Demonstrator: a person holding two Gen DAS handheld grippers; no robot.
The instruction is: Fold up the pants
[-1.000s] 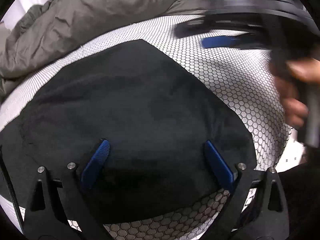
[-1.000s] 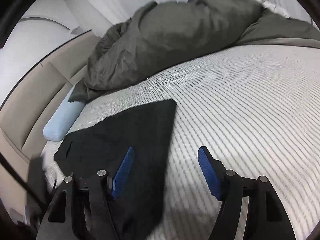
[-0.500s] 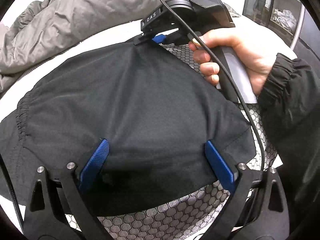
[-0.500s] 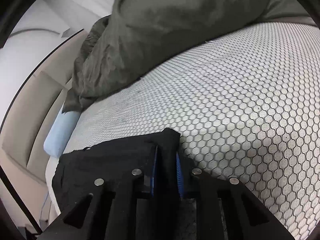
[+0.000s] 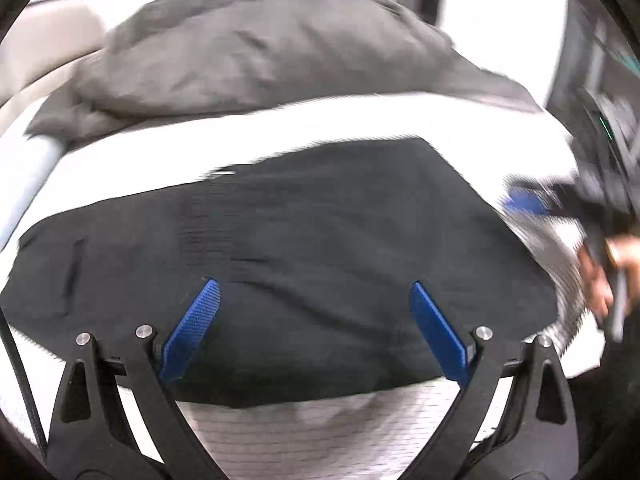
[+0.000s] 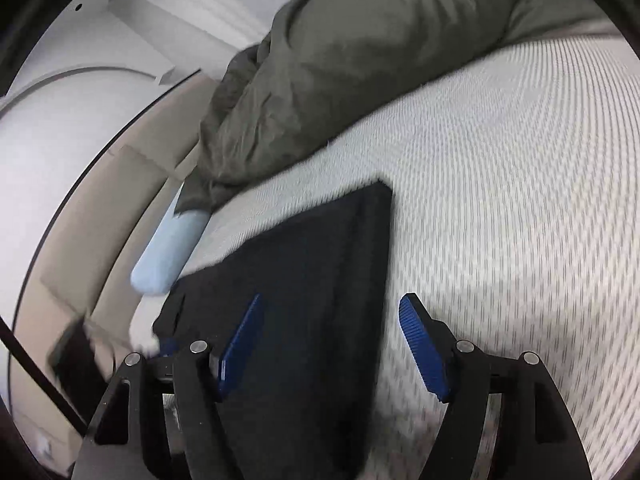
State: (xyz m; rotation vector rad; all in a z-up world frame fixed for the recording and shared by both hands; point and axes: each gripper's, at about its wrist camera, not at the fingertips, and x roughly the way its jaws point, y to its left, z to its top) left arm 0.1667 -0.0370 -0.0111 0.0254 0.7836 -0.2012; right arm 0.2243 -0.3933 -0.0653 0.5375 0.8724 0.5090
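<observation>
Black pants [image 5: 304,256] lie folded flat on the white honeycomb-patterned bed cover [image 5: 320,424]. My left gripper [image 5: 314,300] hovers open above their near half, nothing between its blue pads. In the right wrist view the same pants [image 6: 312,280] stretch away toward their far corner. My right gripper [image 6: 332,320] is above their right edge with its jaws opening and no cloth pinched between them. At the right of the left wrist view, blurred, is the right gripper [image 5: 524,204] with the person's hand [image 5: 600,276] on its handle.
A crumpled grey duvet [image 5: 256,52] is heaped along the far side of the bed [image 6: 360,60]. A light blue bolster [image 6: 168,252] lies by the beige headboard [image 6: 100,208] at the left. Bare bed cover [image 6: 520,200] spreads to the right of the pants.
Half a second ago my right gripper was shut on the pants' far corner; it has let go, opened and drawn back. My left gripper pulled back and rose, staying open.
</observation>
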